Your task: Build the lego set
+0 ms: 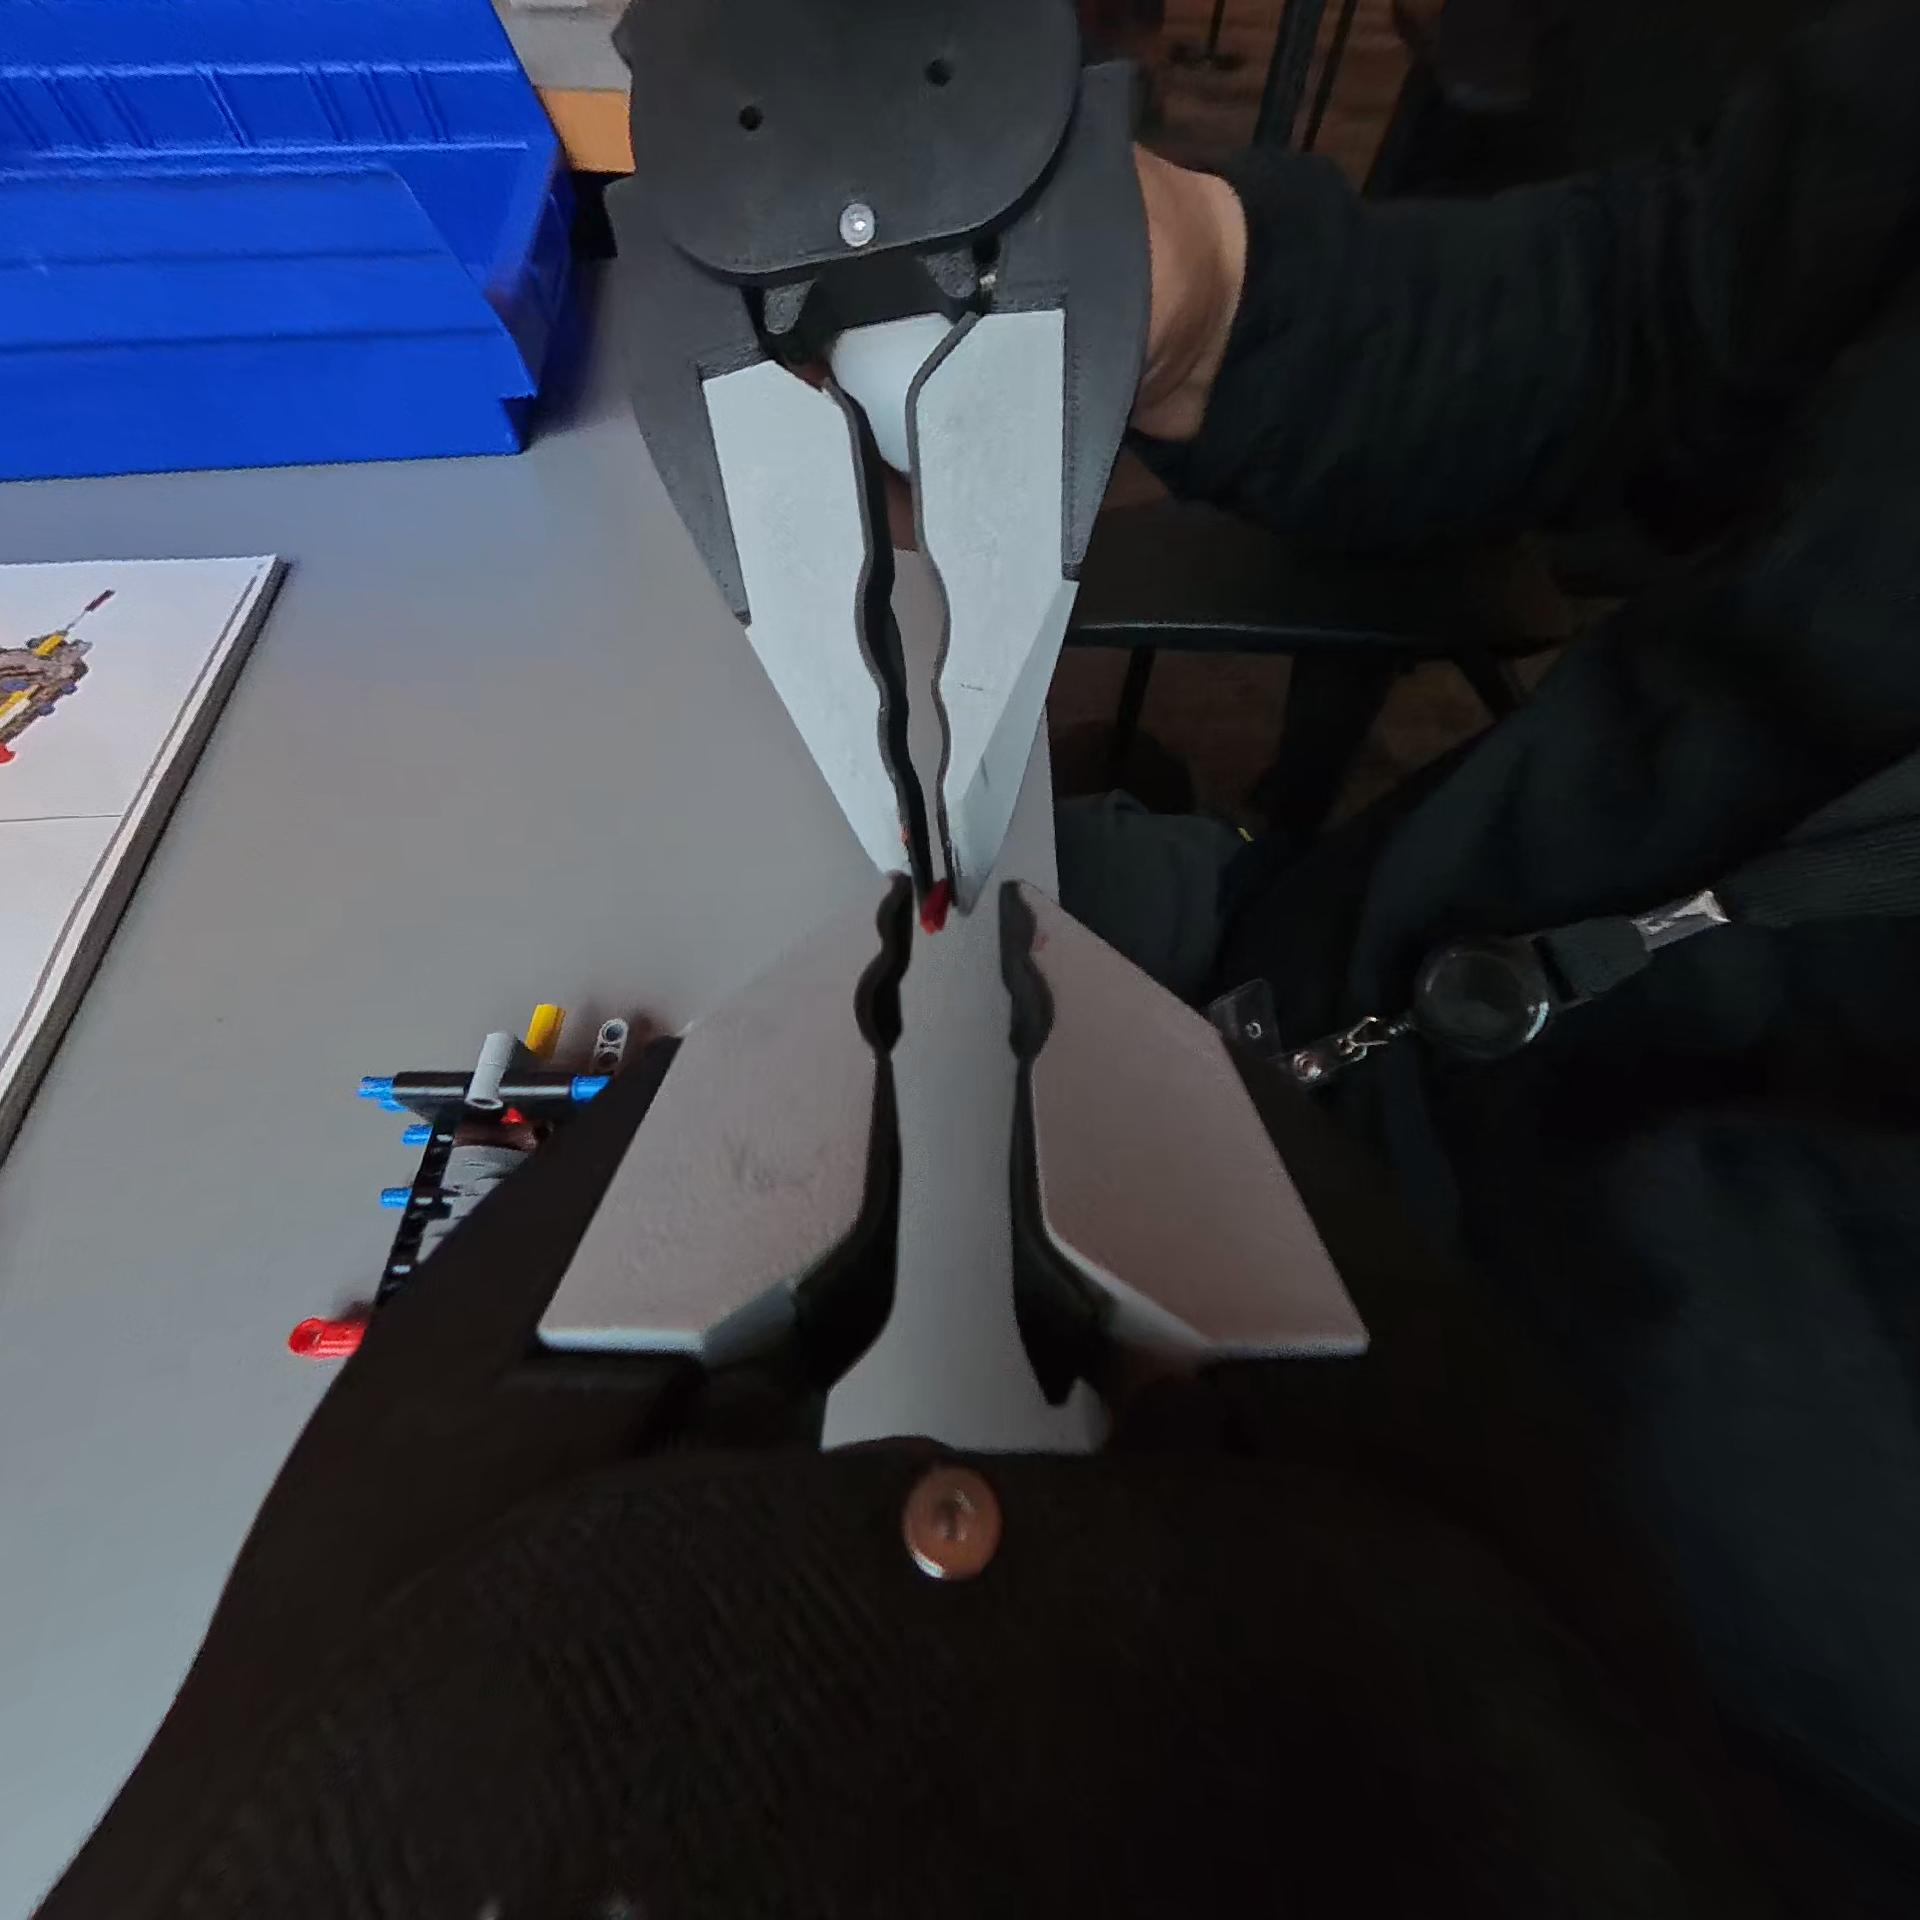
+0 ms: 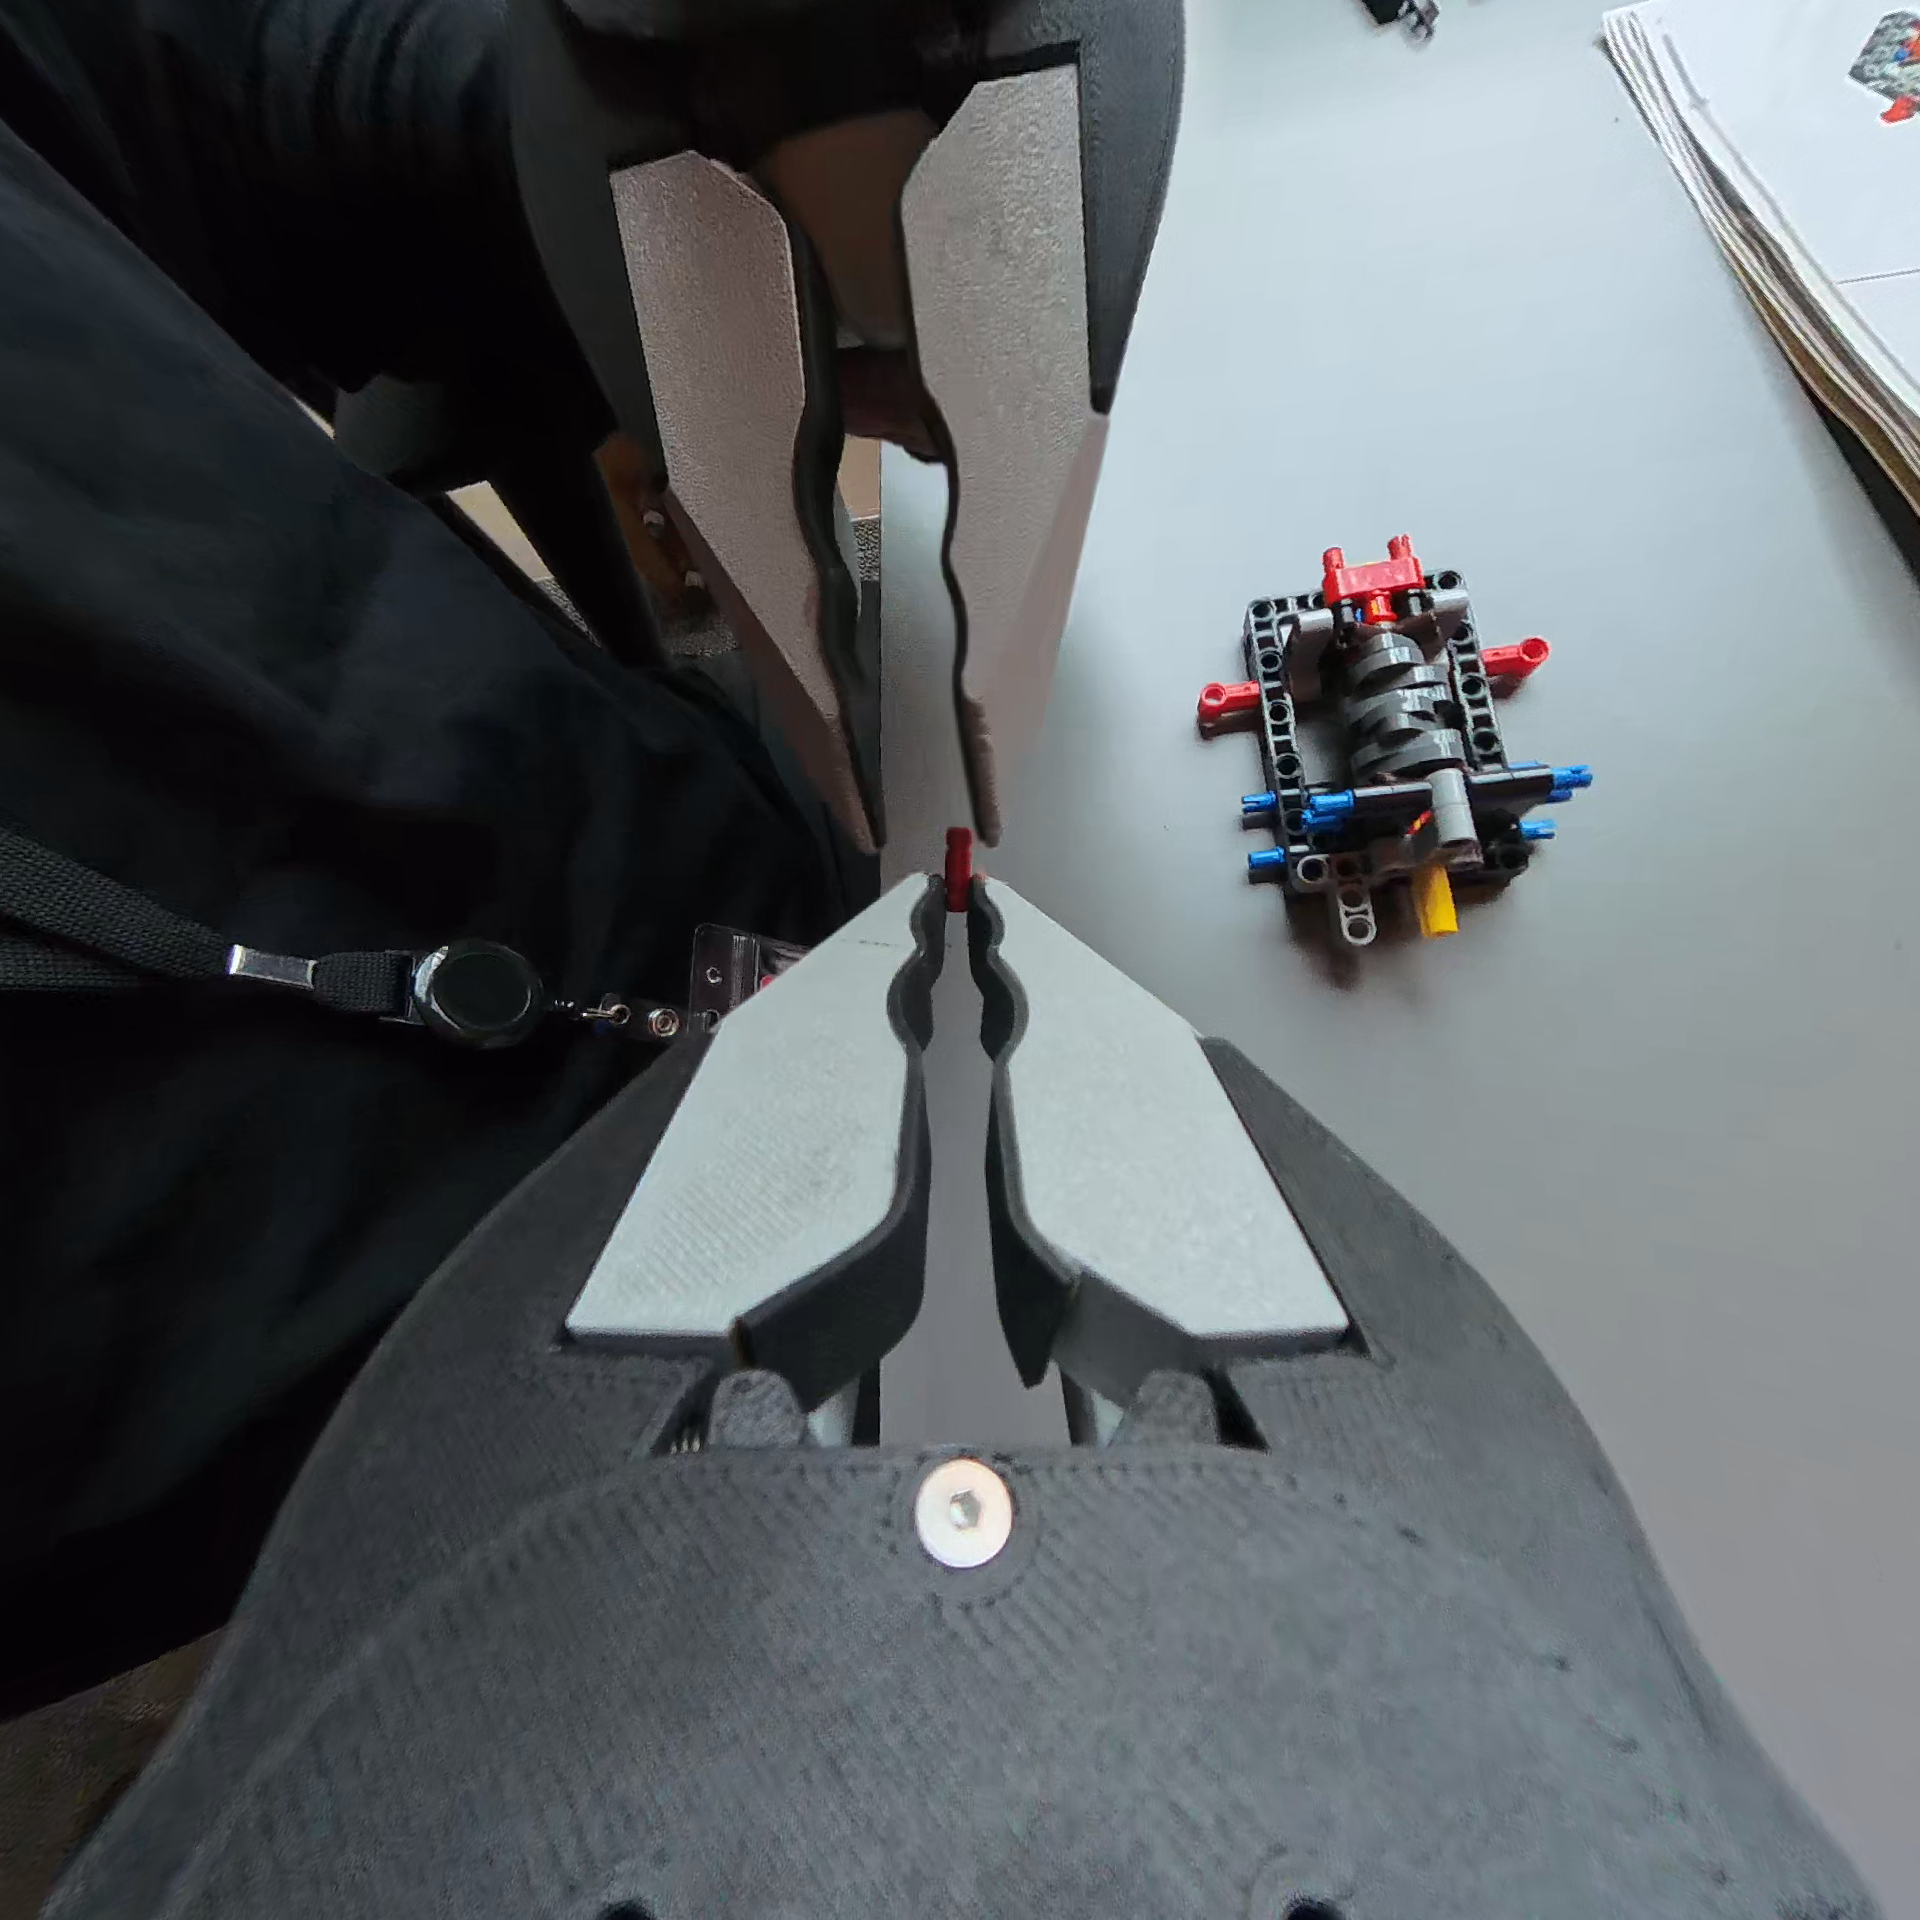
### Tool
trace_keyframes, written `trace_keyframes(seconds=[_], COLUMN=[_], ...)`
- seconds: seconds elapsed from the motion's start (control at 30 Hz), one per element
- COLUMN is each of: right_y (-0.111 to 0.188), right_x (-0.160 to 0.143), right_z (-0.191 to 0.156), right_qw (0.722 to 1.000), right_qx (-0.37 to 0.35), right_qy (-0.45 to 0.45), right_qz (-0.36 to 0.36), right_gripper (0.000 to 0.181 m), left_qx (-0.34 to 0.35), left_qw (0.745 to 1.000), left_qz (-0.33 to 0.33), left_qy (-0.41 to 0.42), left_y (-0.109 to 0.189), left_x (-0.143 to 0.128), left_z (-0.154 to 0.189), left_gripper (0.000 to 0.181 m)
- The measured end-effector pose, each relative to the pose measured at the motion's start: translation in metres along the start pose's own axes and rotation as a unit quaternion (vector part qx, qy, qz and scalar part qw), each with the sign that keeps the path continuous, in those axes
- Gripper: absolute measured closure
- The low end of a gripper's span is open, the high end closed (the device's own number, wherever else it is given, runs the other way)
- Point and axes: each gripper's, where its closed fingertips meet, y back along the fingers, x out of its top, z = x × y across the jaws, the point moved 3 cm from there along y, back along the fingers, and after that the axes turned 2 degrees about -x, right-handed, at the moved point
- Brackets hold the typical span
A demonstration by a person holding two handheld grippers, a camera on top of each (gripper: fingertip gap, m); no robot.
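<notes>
In the left wrist view, the left gripper (image 1: 951,904) is open with nothing in it, and the right gripper (image 1: 928,883) points at it, pinching a tiny red peg (image 1: 932,910). The peg could slip and fall off the table edge. In the right wrist view, the right gripper (image 2: 958,883) squeezes only the peg's (image 2: 957,860) end, and the lego model (image 2: 1387,738) sits well apart on the table (image 2: 1351,1247).

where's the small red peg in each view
Left wrist view: the small red peg is at centre, pinched in the far claw's tips, just beyond this view's own open claw.
Right wrist view: centre, held at this view's own claw tips.
Shared landmark: the black frame model on the grey table.
</notes>
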Motion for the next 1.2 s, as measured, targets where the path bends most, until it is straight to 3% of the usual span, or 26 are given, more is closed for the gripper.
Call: trace_keyframes(seconds=[0.63,0.83,0.93,1.07,1.2], right_y=[-0.001,0.018,0.030,0.032,0.025], right_x=[-0.007,-0.004,0.004,0.009,0.019], right_z=[0.008,0.023,0.027,0.033,0.034], right_qw=[1.000,0.987,0.963,0.927,0.901], right_qx=[-0.003,0.016,0.052,0.105,0.150], right_qy=[-0.021,-0.094,-0.140,-0.212,-0.258], right_qz=[0.013,0.129,0.222,0.290,0.316], right_gripper=[0.181,0.176,0.155,0.158,0.165], left_qx=[0.009,0.068,0.095,0.121,0.159], left_qw=[0.998,0.995,0.990,0.981,0.975], left_qz=[-0.041,0.058,0.098,0.147,0.138], left_qy=[-0.046,-0.038,-0.028,-0.046,-0.076], left_y=[-0.010,-0.002,0.008,0.017,0.016], left_x=[-0.011,-0.010,-0.003,0.006,0.004], left_z=[-0.011,-0.021,-0.029,-0.027,-0.026], left_gripper=[0.178,0.179,0.179,0.179,0.179])
